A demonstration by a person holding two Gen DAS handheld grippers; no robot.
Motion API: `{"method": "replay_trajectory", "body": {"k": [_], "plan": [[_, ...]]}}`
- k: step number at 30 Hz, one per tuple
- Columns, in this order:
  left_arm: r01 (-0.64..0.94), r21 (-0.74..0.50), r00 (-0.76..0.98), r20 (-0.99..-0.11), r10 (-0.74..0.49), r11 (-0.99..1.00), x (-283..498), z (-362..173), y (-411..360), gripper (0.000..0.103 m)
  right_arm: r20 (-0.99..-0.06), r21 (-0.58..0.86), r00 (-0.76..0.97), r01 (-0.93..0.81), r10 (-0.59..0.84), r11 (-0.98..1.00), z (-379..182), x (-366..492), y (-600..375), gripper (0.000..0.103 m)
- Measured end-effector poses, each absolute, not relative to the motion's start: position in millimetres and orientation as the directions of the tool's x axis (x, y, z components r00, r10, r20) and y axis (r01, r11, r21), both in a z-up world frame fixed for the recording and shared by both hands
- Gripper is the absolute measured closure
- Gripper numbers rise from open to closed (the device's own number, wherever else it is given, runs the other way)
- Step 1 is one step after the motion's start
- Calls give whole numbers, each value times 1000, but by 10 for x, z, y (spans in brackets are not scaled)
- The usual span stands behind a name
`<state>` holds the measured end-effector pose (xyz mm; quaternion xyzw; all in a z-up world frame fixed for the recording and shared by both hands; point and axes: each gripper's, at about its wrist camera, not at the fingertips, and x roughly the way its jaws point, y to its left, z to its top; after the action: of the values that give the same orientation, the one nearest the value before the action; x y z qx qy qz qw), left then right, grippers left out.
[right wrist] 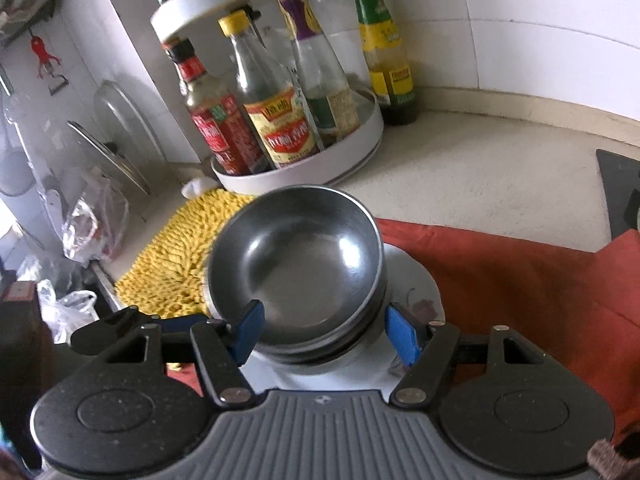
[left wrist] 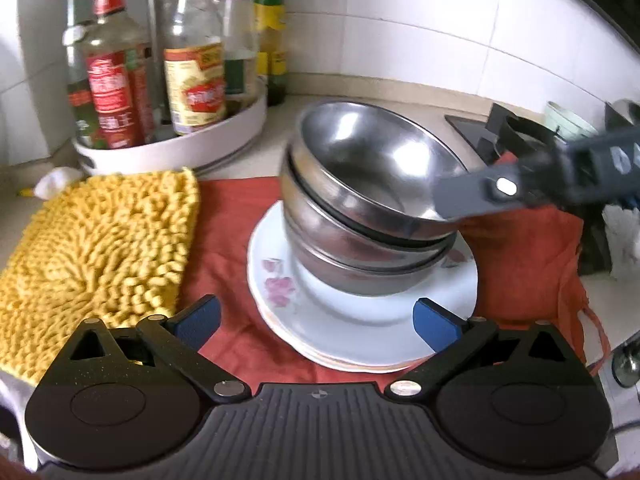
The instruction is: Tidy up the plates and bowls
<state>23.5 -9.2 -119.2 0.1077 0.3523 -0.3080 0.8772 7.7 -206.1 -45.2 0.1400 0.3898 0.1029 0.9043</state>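
Observation:
Nested steel bowls [left wrist: 360, 216] stand on stacked white plates with pink flowers [left wrist: 360, 332], which rest on a red cloth [left wrist: 232, 216]. The top bowl [right wrist: 296, 256] sits tilted on the stack. My left gripper [left wrist: 316, 324] is open just in front of the plates and holds nothing. My right gripper [right wrist: 326, 334] is open at the near side of the stack, one blue pad in front of the top bowl's rim and the other beside the lower bowls. Neither pad visibly presses on a bowl. In the left wrist view, one right finger [left wrist: 472, 196] lies blurred over the top bowl's right rim.
A white turntable rack [left wrist: 180, 148] with several sauce bottles stands behind the stack. A yellow chenille mat [left wrist: 96, 248] lies to the left. A black stove [left wrist: 500, 132] is at the right. Pot lids [right wrist: 116, 152] and plastic bags [right wrist: 88, 232] sit by the left wall.

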Motion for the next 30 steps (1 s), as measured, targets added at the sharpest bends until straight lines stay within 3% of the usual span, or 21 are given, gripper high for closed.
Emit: {"method": "replay_trajectory", "body": {"k": [16,30], "plan": [[462,0,657,-672,-342,887,130,-975,140,0,-666,352,720,75,194,933,-433,-603,-1988,35],[355,-33,698,-656,-288,934,-87,-846,3,0,-647,268,751,64,131,961,-402,-693,-2033,29]]}}
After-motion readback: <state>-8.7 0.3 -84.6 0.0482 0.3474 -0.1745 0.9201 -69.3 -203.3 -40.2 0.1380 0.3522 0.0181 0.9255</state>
